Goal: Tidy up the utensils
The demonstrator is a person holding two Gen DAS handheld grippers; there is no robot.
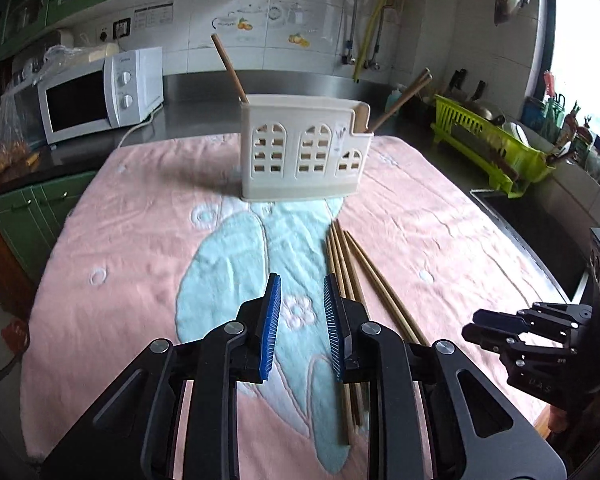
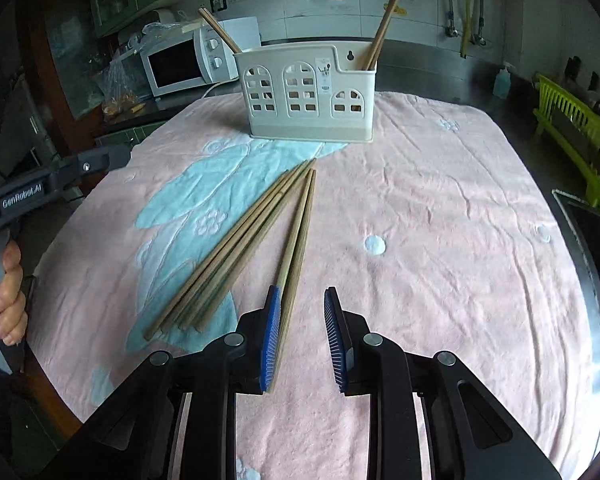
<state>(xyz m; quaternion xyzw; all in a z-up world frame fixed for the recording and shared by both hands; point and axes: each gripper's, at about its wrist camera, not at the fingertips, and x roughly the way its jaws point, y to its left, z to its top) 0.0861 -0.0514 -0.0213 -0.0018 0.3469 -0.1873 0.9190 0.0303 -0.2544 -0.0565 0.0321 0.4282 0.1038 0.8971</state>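
1. Both grippers are hanging above the pink towel [image 2: 440,184] with their blue pads standing apart and nothing between them: the left gripper [image 1: 302,280] is hovering over the pale blue patch of the cloth, and the right gripper [image 2: 302,292] is hovering over bare pink pile.
2. Loose chopsticks [image 2: 236,248] are lying flat on the towel in a fan, their far tips converging toward the holder; the left gripper's right-hand finger is covering part of the bundle in its own view, and the right gripper's left-hand pad is overlapping the nearest pair in its view, though whether it is touching them cannot be told.
3. A cream utensil holder [image 2: 308,92] is standing upright near the towel's far edge, with one chopstick leaning out of its left end and a pair leaning out of its lower right compartment.
4. Open cloth is stretching wide to the right of the chopsticks, running out to the towel's edge, where dark steel counter [image 2: 596,300] is showing.
5. A white microwave [image 1: 100,96] is sitting beyond the far left corner, and a lime-green dish rack [image 1: 492,148] is sitting beyond the right edge, both well apart from the holder.
6. A hand [image 2: 6,292] is gripping the left tool's handle at the towel's left border.
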